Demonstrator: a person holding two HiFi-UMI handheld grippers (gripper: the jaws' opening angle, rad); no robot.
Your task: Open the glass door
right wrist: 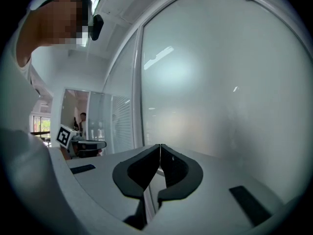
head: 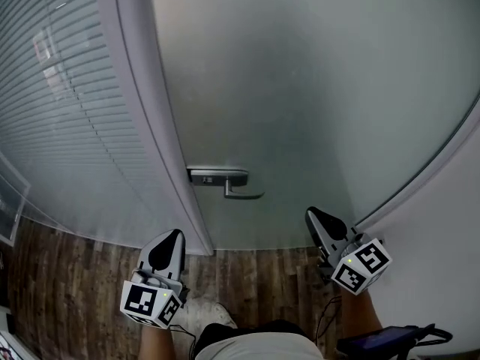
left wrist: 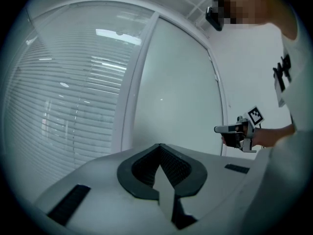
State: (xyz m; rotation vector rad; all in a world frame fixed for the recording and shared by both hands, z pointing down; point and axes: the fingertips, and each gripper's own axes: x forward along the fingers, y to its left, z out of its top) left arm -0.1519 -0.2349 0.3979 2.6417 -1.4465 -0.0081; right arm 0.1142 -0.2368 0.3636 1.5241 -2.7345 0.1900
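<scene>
A frosted glass door (head: 300, 88) fills the head view, with a metal lever handle (head: 240, 191) on a lock plate (head: 217, 176) near its left edge. Both grippers hover low in front of the door and point at it, touching nothing. My left gripper (head: 174, 235) is below and left of the handle, by the door frame (head: 154, 133), jaws shut and empty. My right gripper (head: 313, 214) is to the right of the handle, also shut and empty. The left gripper view shows closed tips (left wrist: 159, 146) before the glass; the right gripper view shows the same (right wrist: 160, 146).
Left of the frame is a glass panel with horizontal blinds (head: 60, 111). A white wall (head: 450, 223) borders the door on the right. Wood flooring (head: 75, 283) lies underfoot, with my shoe (head: 204, 313) and a dark device (head: 382, 340) at the bottom.
</scene>
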